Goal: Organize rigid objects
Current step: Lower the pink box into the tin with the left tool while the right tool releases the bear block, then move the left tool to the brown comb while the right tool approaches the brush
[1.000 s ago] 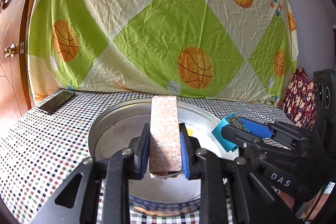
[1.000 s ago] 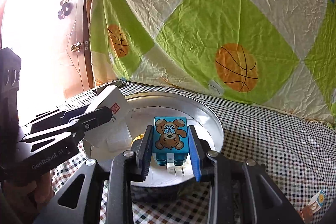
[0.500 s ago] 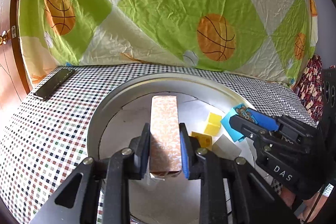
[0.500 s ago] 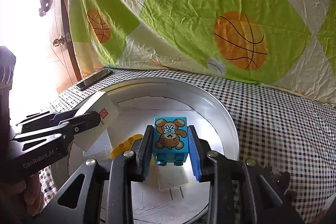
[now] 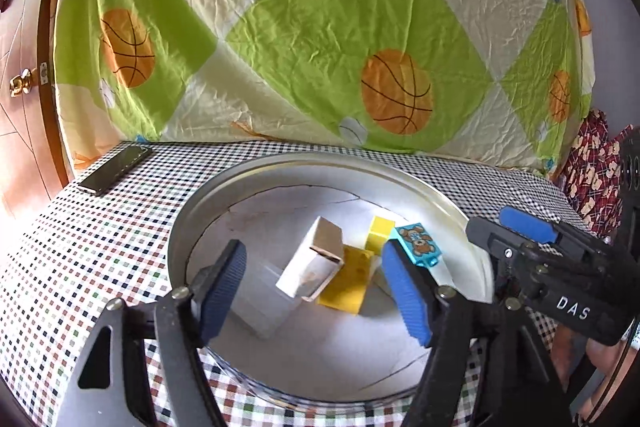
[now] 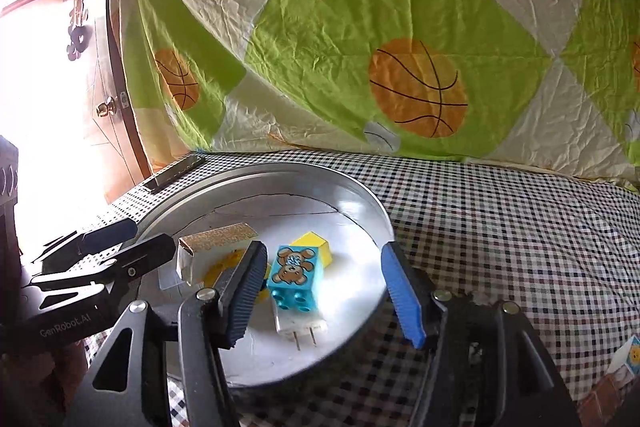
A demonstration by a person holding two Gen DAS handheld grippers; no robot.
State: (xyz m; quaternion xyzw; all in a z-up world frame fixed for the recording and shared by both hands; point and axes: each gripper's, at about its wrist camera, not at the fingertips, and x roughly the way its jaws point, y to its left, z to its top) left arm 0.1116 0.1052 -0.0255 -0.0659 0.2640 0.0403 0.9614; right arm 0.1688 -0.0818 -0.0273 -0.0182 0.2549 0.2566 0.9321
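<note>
A round metal pan (image 5: 256,167) sits on the checked table. In it lie a small patterned box (image 5: 314,265), tilted on a yellow cheese-shaped piece (image 5: 348,279), a yellow cube (image 5: 380,229), and a blue bear block (image 5: 418,241). My left gripper (image 5: 316,287) is open and empty, just above the box. In the right wrist view, my right gripper (image 6: 324,291) is open and empty over the pan (image 6: 360,195). The bear block (image 6: 296,277) rests on a white plug (image 6: 300,323), with the yellow cube (image 6: 316,245) behind and the box (image 6: 212,251) at left.
A dark phone (image 5: 116,169) lies at the table's far left, also in the right wrist view (image 6: 174,173). A basketball-print sheet (image 5: 320,27) hangs behind. A wooden door (image 5: 20,87) stands at left. A small printed cube (image 6: 626,359) lies at the right edge.
Both grippers have opened. The box dropped from the left gripper into the pan and tipped. The bear block dropped from the right gripper onto the plug.
</note>
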